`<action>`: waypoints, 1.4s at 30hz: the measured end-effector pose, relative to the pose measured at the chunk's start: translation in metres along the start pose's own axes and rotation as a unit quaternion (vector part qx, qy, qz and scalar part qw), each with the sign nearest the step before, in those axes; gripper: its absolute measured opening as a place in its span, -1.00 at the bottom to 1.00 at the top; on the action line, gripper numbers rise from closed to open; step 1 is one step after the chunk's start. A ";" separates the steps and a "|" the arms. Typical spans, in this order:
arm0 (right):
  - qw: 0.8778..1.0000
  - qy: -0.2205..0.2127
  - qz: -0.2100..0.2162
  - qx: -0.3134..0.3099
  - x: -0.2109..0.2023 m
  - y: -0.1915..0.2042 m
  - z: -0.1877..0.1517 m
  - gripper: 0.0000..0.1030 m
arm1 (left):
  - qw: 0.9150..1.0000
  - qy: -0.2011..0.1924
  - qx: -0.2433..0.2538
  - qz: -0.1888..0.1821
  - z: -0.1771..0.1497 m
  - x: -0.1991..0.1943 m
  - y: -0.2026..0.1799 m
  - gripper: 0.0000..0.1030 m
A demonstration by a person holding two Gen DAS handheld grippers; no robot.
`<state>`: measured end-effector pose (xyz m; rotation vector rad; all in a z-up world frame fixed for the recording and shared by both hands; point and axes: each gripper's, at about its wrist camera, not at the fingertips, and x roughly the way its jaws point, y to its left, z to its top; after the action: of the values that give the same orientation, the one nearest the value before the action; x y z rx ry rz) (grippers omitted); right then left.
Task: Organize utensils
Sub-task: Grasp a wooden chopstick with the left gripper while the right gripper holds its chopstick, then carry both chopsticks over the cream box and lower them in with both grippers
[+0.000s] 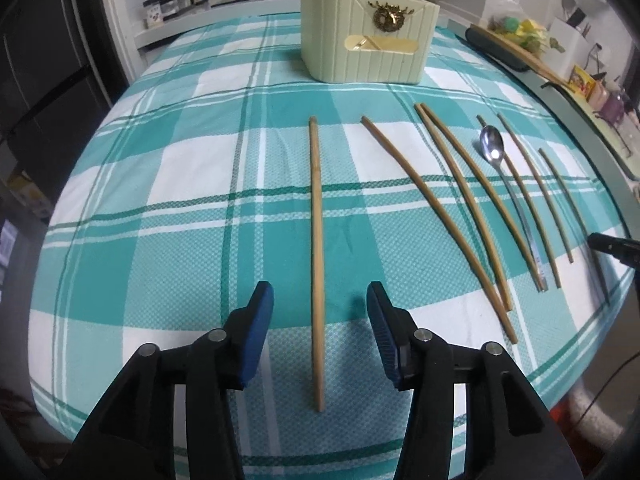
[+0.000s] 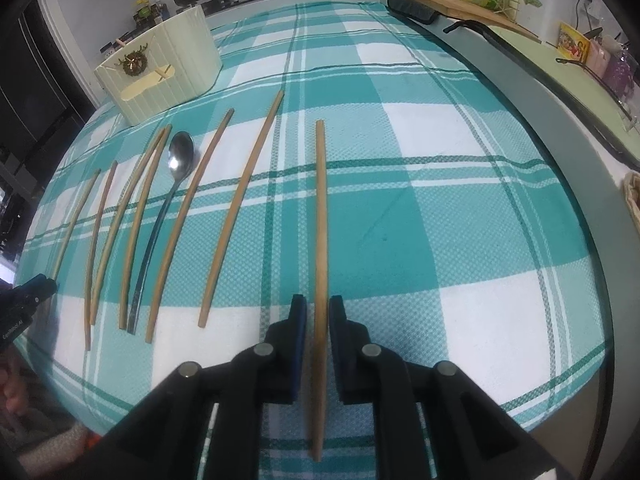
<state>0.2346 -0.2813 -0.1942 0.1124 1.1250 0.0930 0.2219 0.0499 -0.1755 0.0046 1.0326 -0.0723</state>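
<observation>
A single wooden chopstick (image 1: 316, 264) is seen lying on the teal checked cloth (image 1: 160, 208) between the spread pads of the left gripper (image 1: 320, 304), touched by neither. Another chopstick (image 2: 320, 240) lies in the narrow gap of the right gripper (image 2: 318, 312); whether it is pinched cannot be told. A spoon (image 2: 176, 184) and more chopsticks are laid between them. A cream holder (image 1: 366, 36) stands beyond, with bare cloth before it.

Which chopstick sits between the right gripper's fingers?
The rightmost chopstick, lying alone, apart from the row beside the spoon. The right gripper straddles its near end; the other chopsticks lie off to its left.
</observation>
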 end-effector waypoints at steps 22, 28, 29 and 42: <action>0.993 0.063 -0.019 -0.095 0.038 0.013 0.071 -0.48 | 0.996 0.070 0.060 -0.005 0.091 0.076 0.020 0.20; 0.993 0.056 -0.026 -0.098 0.060 0.016 0.114 -0.69 | 0.995 0.083 0.054 -0.011 0.112 0.087 0.020 -0.12; 0.993 0.055 -0.030 -0.096 0.063 0.016 0.120 -0.82 | 0.995 0.082 0.055 -0.012 0.115 0.088 0.019 -0.36; 0.997 -0.043 0.029 -0.062 0.004 0.016 0.126 -0.86 | 0.998 -0.015 0.008 -0.064 0.119 0.014 0.032 -0.90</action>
<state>0.3497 -0.2699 -0.1421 0.0384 1.0275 0.2075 0.3332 0.0768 -0.1279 -0.0489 1.0017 -0.1969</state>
